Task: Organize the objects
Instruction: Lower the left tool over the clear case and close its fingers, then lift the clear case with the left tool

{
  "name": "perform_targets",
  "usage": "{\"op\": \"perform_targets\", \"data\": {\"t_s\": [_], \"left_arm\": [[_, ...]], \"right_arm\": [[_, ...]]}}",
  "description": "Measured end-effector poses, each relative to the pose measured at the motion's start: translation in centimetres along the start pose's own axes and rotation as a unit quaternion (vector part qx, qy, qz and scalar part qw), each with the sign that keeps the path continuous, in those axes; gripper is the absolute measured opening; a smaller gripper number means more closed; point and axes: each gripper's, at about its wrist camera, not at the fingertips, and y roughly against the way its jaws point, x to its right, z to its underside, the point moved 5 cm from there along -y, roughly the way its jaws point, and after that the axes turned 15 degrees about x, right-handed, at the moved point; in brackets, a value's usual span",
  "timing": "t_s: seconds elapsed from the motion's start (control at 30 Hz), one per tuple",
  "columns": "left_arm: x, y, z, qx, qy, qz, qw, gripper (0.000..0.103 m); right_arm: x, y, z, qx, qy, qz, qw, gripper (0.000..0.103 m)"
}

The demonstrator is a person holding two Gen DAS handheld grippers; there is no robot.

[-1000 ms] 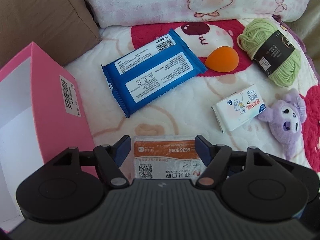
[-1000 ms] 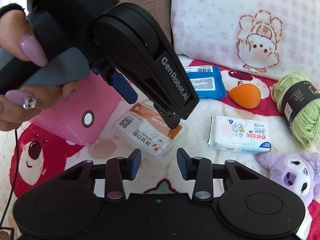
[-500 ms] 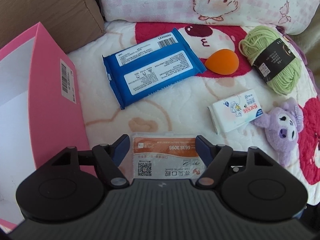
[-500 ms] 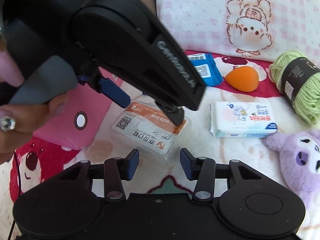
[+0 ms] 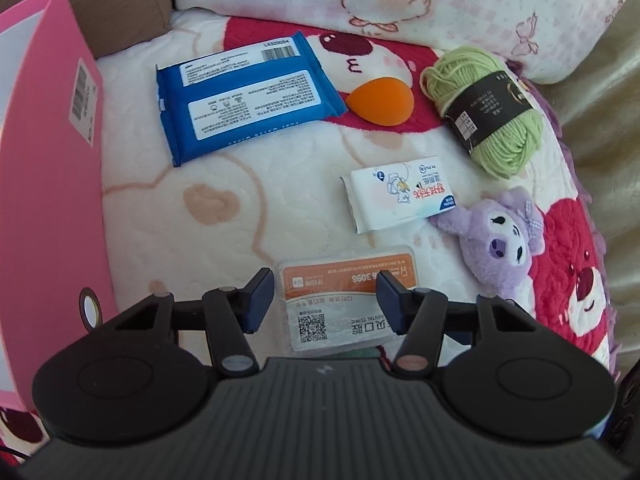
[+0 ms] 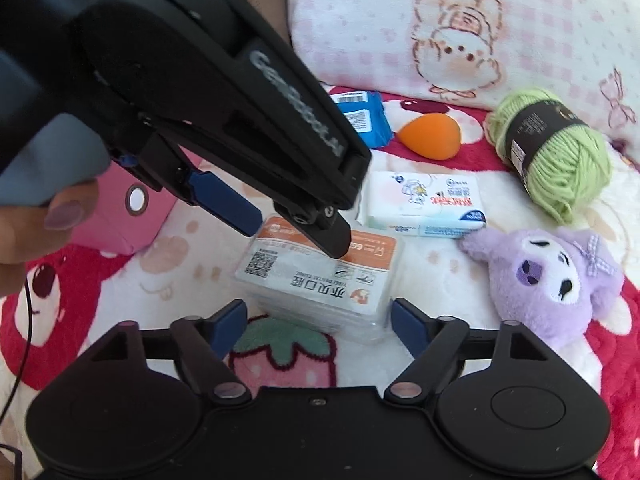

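Clear plastic case with orange label (image 5: pixel 344 304), QR code up, lying flat on blanket (image 5: pixel 240 216) toward near edge, just right of pink box (image 5: pixel 48 200). Now sitting between left gripper (image 5: pixel 324 296) fingers, jaws spread, not clamped; right blue pad overlapping case's label from above, contact impossible to confirm. Compared with a second ago: left gripper swung rightward and lowered over case, case shifted from centred-low to offset right in left wrist view, box pushed further to frame's left. Right gripper (image 6: pixel 318 320) opened noticeably wider than half a second ago, jaws now spanning full width of case (image 6: pixel 320 280), also not gripping, hovering just short of it. Both tools converging on same item — probably a grab about to happen, unclear which one takes it. Likely destination: pink box, open side facing left, interior white.

Outward from case: white tissue pack (image 5: pixel 400 194) just beyond, near but apart. Purple plush (image 5: pixel 500 236) to right, ear touching tissue pack corner. Orange sponge (image 5: pixel 380 100) touching blue wipes pack (image 5: pixel 244 100) at far side of blanket. Green yarn ball (image 5: pixel 488 108) toward far right corner. None of these moved. Pink-checked pillow (image 5: pixel 400 0) along far edge.

Task status: nothing seen in box, all six loose items still out. Risk: slick case slipping on soft blanket, two grippers crowding.
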Motion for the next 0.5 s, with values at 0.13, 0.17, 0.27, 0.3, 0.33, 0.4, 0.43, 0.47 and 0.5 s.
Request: {"op": "perform_targets", "data": {"t_s": [0.13,0.17,0.27,0.3,0.33,0.4,0.43,0.47,0.5], "left_arm": [[-1.0,-0.1,0.9,0.015,0.04,0.017,0.999,0.054],[-1.1,-0.1,1.0,0.02,0.045,0.019,0.9986,0.053],[-1.5,0.0,1.2,0.032,0.055,0.025,0.9977,0.051],[-1.6,0.0,1.3,0.036,0.056,0.027,0.9974,0.05],[-1.7,0.0,1.4,0.04,0.056,0.029,0.9972,0.05],[-1.8,0.1,1.5,0.046,0.055,0.034,0.9969,0.048],[-1.8,0.2,1.6,0.049,0.052,0.036,0.9968,0.046],[-1.9,0.2,1.7,0.052,0.051,0.037,0.9967,0.046],[-1.9,0.2,1.8,0.055,0.051,0.038,0.9965,0.046]], "right_arm": [[0.5,-0.3,0.1,0.003,-0.019,0.001,1.0,0.092],[0.6,-0.5,0.2,0.005,-0.022,0.002,1.0,0.092],[0.6,-1.0,0.3,0.006,-0.023,0.004,1.0,0.093],[0.6,-1.1,0.4,0.008,-0.022,0.004,1.0,0.093],[0.6,-1.1,0.4,0.009,-0.02,0.003,1.0,0.094],[0.6,-1.2,0.5,0.013,-0.017,0.002,1.0,0.094],[0.6,-1.3,0.6,0.016,-0.015,0.003,1.0,0.095],[0.5,-1.5,0.8,0.019,-0.008,0.005,1.0,0.096],[0.3,-1.7,0.8,0.02,0.003,0.007,1.0,0.096]]}}
